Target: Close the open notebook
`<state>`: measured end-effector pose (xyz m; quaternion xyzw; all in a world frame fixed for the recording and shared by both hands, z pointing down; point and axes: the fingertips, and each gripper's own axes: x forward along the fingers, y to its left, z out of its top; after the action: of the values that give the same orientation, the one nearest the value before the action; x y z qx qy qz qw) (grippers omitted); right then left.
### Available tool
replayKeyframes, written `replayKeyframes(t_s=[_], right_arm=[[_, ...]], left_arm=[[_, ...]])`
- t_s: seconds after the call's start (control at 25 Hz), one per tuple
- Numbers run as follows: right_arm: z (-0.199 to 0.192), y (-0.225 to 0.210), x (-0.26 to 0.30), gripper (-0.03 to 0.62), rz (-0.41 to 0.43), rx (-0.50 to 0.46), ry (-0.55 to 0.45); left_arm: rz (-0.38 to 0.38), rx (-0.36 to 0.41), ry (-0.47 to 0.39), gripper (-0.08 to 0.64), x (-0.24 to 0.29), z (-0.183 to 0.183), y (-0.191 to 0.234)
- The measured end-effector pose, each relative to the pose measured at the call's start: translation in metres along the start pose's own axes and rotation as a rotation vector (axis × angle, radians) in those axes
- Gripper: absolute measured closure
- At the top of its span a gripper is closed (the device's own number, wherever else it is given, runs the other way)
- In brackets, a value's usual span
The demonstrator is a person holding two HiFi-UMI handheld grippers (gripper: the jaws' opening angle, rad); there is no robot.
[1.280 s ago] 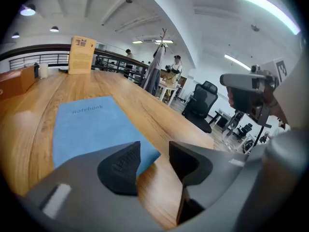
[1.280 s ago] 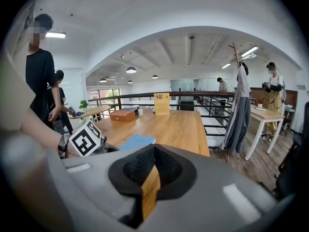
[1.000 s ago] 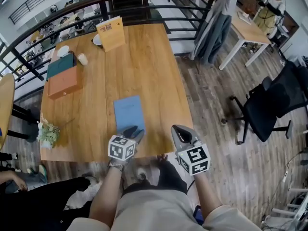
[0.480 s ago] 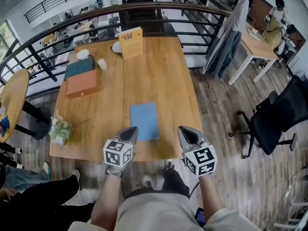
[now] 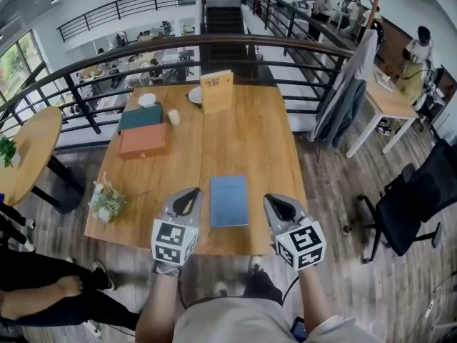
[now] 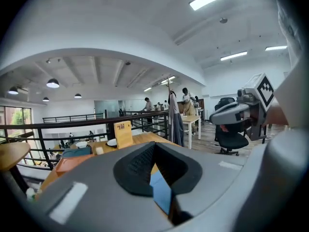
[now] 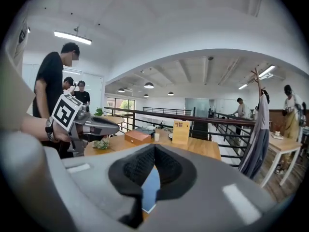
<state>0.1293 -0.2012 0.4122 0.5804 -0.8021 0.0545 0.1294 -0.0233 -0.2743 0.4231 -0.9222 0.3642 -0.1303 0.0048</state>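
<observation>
Closed blue notebook (image 5: 229, 201) on table (image 5: 250, 141)

Left gripper view: notebook (image 6: 161, 192) mostly behind your left gripper (image 6: 154, 145) body, only blue sliver thru gap under pads. Right gripper view: same behind right gripper (image 7: 154, 147), sliver only. Head view: print on standing card (image 5: 216, 90) too small to read; plate (image 5: 193, 96) partly behind card; round table (image 5: 28, 156) cut by left edge; office chair (image 5: 418, 206) cut by right edge.
</observation>
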Motion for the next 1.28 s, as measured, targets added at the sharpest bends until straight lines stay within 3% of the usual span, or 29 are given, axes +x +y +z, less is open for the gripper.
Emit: replayKeyframes(t_s=[0.36,0.84,1.28], right_arm=[[0.06,0.022,-0.005,0.592,0.072,-0.051,-0.07],[0.123,0.041,-0.011,0.592,0.125,-0.081,-0.174],[0.134,0.05,-0.016,0.592,0.127,-0.107,-0.171]], left_arm=[[0.069,0.002,-0.129,0.554,-0.032,0.053,0.017],[0.125,0.124,-0.194,0.554,-0.063,0.11,0.02],[0.105,0.173,-0.203,0.554,-0.065,0.124,0.008]])
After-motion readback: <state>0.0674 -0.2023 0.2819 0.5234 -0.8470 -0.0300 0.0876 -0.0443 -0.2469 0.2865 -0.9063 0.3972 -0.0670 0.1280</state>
